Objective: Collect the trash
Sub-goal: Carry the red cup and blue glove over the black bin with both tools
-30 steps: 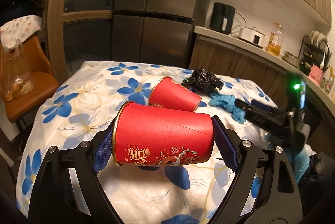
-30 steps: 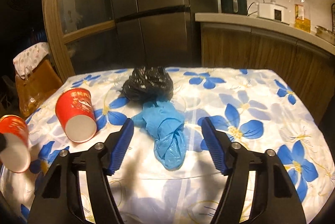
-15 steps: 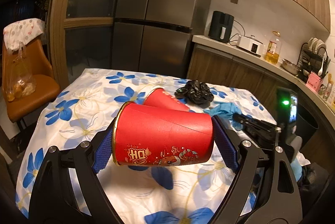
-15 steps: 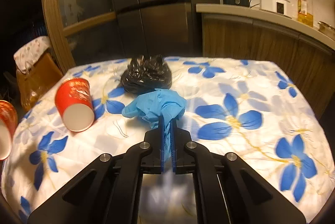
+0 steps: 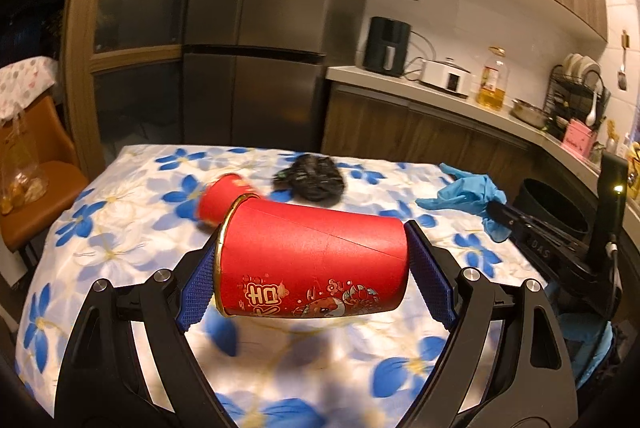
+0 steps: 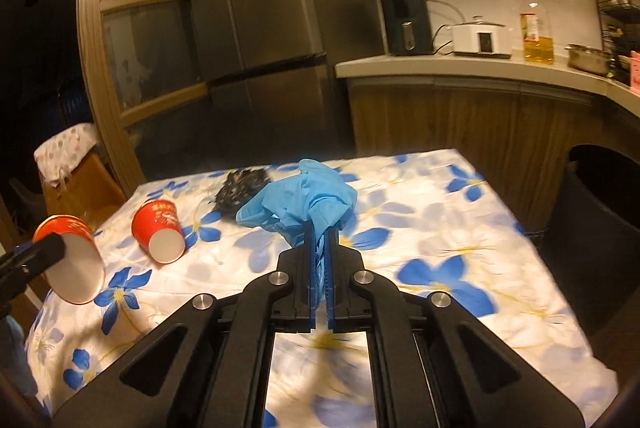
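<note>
My left gripper (image 5: 312, 268) is shut on a red paper cup (image 5: 312, 264), held sideways above the floral tablecloth; the cup also shows at the left of the right wrist view (image 6: 70, 260). My right gripper (image 6: 319, 240) is shut on a crumpled blue glove (image 6: 300, 199), lifted above the table; the glove also shows in the left wrist view (image 5: 468, 191). A second red cup (image 5: 218, 199) lies on its side on the table, also in the right wrist view (image 6: 160, 232). A crumpled black bag (image 5: 312, 175) lies behind it (image 6: 240, 189).
A black bin (image 6: 596, 228) stands right of the table (image 6: 440, 228), also in the left wrist view (image 5: 552, 203). A kitchen counter (image 6: 460, 67) with appliances runs along the back right. A fridge (image 5: 256, 47) stands behind. An orange chair (image 5: 28, 187) is at the left.
My right gripper closed on the blue glove and lifted it off the table. My left gripper rose with the red cup still in it.
</note>
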`<state>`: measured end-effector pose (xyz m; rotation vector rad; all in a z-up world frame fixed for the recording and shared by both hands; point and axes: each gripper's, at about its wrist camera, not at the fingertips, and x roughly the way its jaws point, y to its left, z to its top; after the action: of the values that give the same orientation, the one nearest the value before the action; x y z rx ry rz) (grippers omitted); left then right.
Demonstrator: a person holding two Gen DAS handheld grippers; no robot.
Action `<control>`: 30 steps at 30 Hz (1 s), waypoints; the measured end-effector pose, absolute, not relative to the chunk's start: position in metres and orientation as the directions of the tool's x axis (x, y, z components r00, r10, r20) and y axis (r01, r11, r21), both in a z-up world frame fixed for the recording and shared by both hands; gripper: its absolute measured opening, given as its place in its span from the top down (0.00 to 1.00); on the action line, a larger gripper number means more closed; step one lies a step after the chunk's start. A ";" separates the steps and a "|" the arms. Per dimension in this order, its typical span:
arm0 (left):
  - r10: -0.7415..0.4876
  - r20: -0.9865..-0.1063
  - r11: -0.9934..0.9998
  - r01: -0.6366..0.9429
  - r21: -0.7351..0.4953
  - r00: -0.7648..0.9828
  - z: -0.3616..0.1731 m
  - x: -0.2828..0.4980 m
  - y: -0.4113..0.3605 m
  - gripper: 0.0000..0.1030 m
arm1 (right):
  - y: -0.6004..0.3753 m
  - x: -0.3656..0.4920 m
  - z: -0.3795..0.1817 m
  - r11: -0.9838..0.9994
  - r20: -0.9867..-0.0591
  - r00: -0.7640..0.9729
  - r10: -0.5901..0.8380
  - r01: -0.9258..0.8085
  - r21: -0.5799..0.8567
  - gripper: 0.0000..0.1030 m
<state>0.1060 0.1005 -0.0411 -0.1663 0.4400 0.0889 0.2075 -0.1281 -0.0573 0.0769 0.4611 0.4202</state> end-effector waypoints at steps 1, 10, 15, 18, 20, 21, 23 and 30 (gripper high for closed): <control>0.039 -0.429 0.985 -0.108 -0.137 0.902 -0.040 0.109 0.091 0.19 | -0.138 0.205 -0.054 0.917 -0.410 0.820 0.399 -0.363 0.166 0.96; -0.068 -0.418 0.994 0.027 -0.103 0.906 -0.030 0.139 0.018 0.19 | -0.220 0.194 -0.038 0.962 -0.367 0.891 0.268 -0.227 0.150 0.96; -0.148 -0.404 0.989 0.123 -0.087 0.903 -0.023 0.161 -0.032 0.18 | -0.266 0.192 -0.031 0.980 -0.346 0.921 0.177 -0.132 0.150 0.96; -0.193 -0.400 0.981 0.175 -0.081 0.896 -0.020 0.175 -0.059 0.19 | -0.287 0.192 -0.028 0.986 -0.336 0.933 0.129 -0.083 0.147 0.96; -0.218 -0.395 0.976 0.204 -0.077 0.892 -0.018 0.183 -0.077 0.19 | -0.300 0.193 -0.027 0.988 -0.332 0.938 0.102 -0.055 0.146 0.96; -0.232 -0.394 0.973 0.220 -0.076 0.889 -0.018 0.188 -0.086 0.19 | -0.308 0.193 -0.027 0.989 -0.330 0.940 0.083 -0.037 0.144 0.96; -0.253 -0.392 0.967 0.243 -0.076 0.884 -0.016 0.198 -0.103 0.19 | -0.319 0.194 -0.026 0.990 -0.327 0.943 0.058 -0.012 0.141 0.96; -0.317 -0.375 0.946 0.319 -0.058 0.871 -0.011 0.230 -0.166 0.18 | -0.363 0.197 -0.022 0.986 -0.313 0.949 -0.025 0.075 0.148 0.96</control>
<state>0.2298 -0.1656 -0.0111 0.0053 0.3908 -0.3319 0.1972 -0.3626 -0.0221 0.1599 0.3159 -0.0515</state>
